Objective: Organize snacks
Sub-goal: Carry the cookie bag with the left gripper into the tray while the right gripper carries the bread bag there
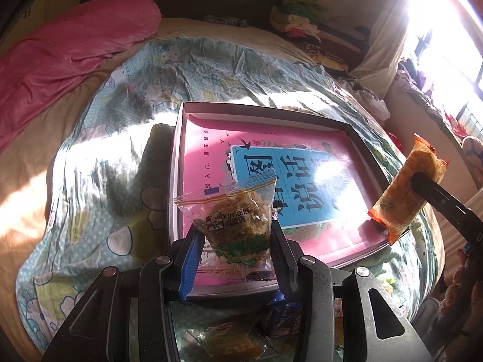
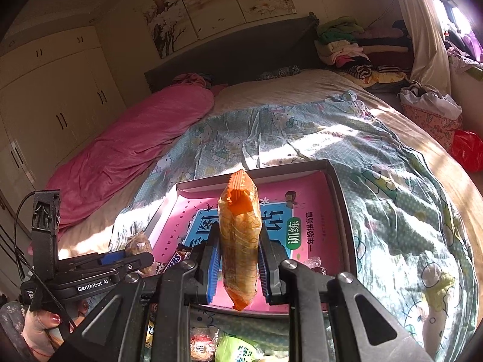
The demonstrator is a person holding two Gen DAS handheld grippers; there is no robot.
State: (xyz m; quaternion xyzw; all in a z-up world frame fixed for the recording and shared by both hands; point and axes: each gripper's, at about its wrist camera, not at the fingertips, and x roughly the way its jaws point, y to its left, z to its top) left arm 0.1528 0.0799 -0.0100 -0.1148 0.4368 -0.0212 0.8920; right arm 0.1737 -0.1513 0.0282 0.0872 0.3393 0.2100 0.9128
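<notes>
My left gripper (image 1: 237, 241) is shut on a clear bag of brown floss cake (image 1: 235, 220), held over the near left edge of a shallow grey box (image 1: 265, 109) with a pink and blue book cover inside. My right gripper (image 2: 238, 259) is shut on a long orange snack packet (image 2: 240, 241), held upright over the box's near edge (image 2: 256, 173). The same packet shows in the left wrist view (image 1: 407, 193) at the box's right side. The left gripper shows in the right wrist view (image 2: 126, 259), its cake bag partly hidden.
Loose snacks lie on the quilt below the grippers: a blue packet (image 1: 283, 316), a yellow one (image 1: 232, 344), a green one (image 2: 238, 353) and a Snickers bar (image 2: 175, 259). A pink blanket (image 2: 132, 147) lies left; clothes (image 2: 347, 45) are piled at the headboard.
</notes>
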